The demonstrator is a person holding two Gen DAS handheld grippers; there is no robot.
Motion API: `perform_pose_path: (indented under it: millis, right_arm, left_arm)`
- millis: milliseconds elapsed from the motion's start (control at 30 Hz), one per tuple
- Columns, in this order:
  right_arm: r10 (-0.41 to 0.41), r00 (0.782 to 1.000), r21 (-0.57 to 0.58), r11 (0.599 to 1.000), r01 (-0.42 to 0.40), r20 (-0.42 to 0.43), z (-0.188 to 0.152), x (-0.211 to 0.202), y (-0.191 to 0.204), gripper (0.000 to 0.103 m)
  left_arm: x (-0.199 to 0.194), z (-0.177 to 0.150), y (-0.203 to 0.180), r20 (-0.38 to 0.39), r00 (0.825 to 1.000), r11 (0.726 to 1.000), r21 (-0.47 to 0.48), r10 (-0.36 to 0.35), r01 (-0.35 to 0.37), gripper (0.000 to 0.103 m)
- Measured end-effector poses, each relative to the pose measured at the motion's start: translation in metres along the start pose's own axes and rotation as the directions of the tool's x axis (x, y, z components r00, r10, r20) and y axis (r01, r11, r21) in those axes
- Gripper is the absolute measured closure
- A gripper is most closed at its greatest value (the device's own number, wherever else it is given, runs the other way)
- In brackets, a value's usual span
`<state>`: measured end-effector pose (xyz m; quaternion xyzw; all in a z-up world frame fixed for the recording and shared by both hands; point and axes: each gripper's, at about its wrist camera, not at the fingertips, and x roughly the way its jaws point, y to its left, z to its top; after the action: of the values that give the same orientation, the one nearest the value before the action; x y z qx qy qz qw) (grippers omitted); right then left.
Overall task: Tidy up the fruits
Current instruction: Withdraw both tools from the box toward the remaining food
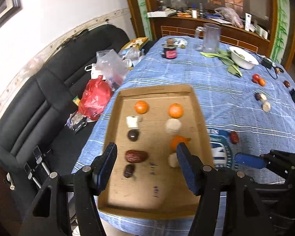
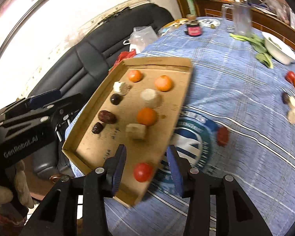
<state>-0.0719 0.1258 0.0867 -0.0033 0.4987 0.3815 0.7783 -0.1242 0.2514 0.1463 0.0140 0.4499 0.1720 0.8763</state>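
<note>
A shallow cardboard tray (image 1: 200, 118) (image 2: 74, 149) lies on the blue cloth. It holds two rows of fruit: oranges (image 1: 141, 107) (image 2: 147, 116), pale pieces (image 1: 173, 125), dark plums (image 1: 133, 134) and red dates (image 1: 136, 156) (image 2: 107, 116). A red tomato (image 2: 143, 172) sits in the tray's near corner, between the open jaws of my right gripper (image 2: 145, 169), untouched by the pads. My left gripper (image 1: 145, 169) is open and empty above the tray's near end. More fruit lies loose on the cloth: a red date (image 1: 234, 137) (image 2: 222, 135) and a cluster at right (image 1: 258, 79) (image 2: 294, 80).
A white bowl (image 1: 243, 58) with greens, a glass jug (image 1: 211, 38) and a dark jar (image 1: 169, 51) stand at the table's far end. A black sofa (image 1: 49, 90) with plastic bags is to the left. A wooden cabinet stands behind.
</note>
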Motion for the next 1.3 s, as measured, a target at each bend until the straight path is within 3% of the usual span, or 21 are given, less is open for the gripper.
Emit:
perform_pose_path:
  millis: [467,1000,1200,1300]
  right_arm:
    - [-0.044,0.998,0.072,0.997,0.041,0.035,-0.032,-0.055,-0.055,0.053]
    - [-0.065,0.997,0.072,0.995,0.061,0.052,-0.047,-0.080,-0.076,0.049]
    - [-0.080,0.996,0.106,0.991,0.076,0.042,-0.048,-0.078,-0.091,0.048]
    - [-0.097,0.995,0.152,0.984,0.090,0.038,-0.050,-0.079,-0.109,0.048]
  left_arm:
    - [-0.022,-0.007,-0.074,0.008,1.000,0.996,0.079,-0.029,0.028,0.041]
    - [-0.028,-0.014,-0.102,0.002,0.999,0.995,0.089,-0.050,0.050,0.040]
    - [-0.007,-0.014,-0.093,-0.064,0.993,0.994,0.025,-0.104,0.105,0.039]
    - [0.011,-0.016,-0.072,-0.115,0.986,0.992,-0.059,-0.117,0.111,0.039]
